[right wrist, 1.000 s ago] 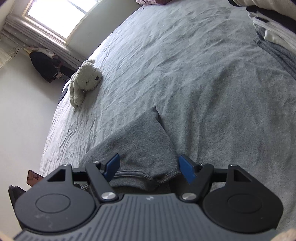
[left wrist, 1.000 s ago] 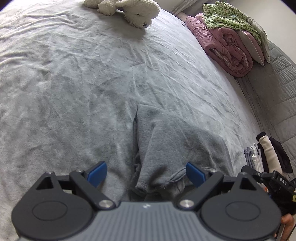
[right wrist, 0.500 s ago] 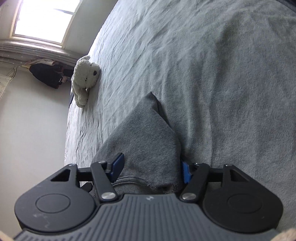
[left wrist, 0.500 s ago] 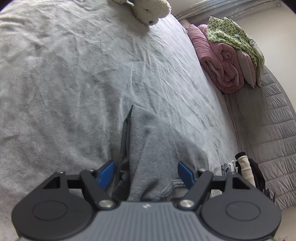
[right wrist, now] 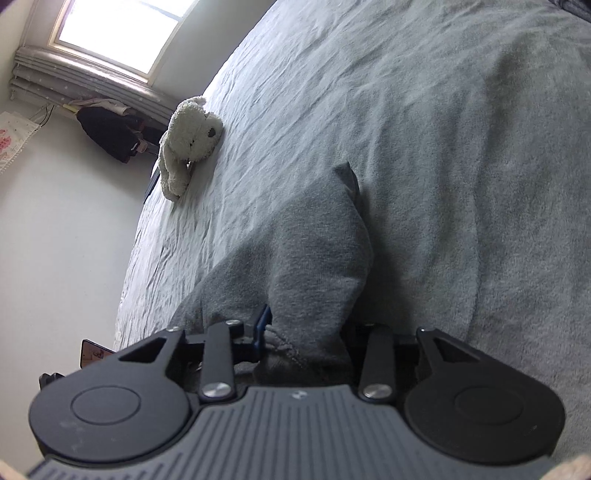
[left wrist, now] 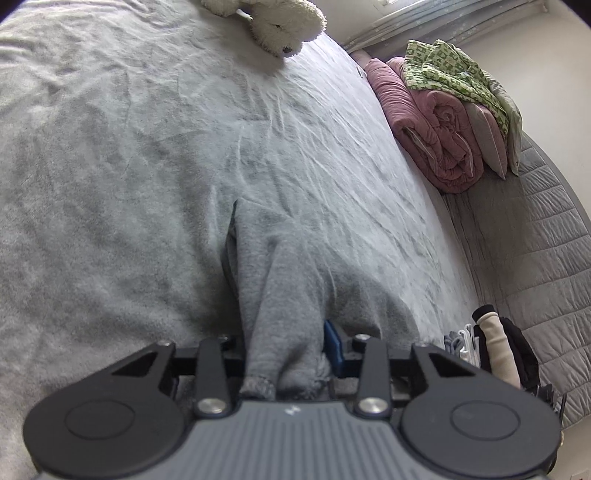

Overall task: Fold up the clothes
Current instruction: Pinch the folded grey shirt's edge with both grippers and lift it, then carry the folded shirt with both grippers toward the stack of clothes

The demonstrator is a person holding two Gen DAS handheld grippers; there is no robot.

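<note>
Both tongs have closed since the earlier pictures: a second ago their blue pads stood wide apart around the cloth, and now our left tongs [left wrist: 286,350] pinch a bunched hem of the grey garment [left wrist: 291,280], and our right tongs [right wrist: 306,332] pinch another part of its edge. We also see that the garment now rises into tented folds toward each camera, while its far part lies on the bed [left wrist: 110,147].

We think that several things can go wrong from here. The fabric is thick and it is gathered unevenly between the pads, so one layer may slip out when we lift, and then the fold comes crooked. If the two tongs pull apart too strongly, the hem may escape. If we hold more than one layer, hidden creases may stay inside the fold.

Both tongs are low and close to the bed, pointing forward along the garment toward the plush toy [left wrist: 280,22]. The left one looks slightly down on the cloth. The right view is rolled to one side, so we judge that the hand is tilted.
</note>
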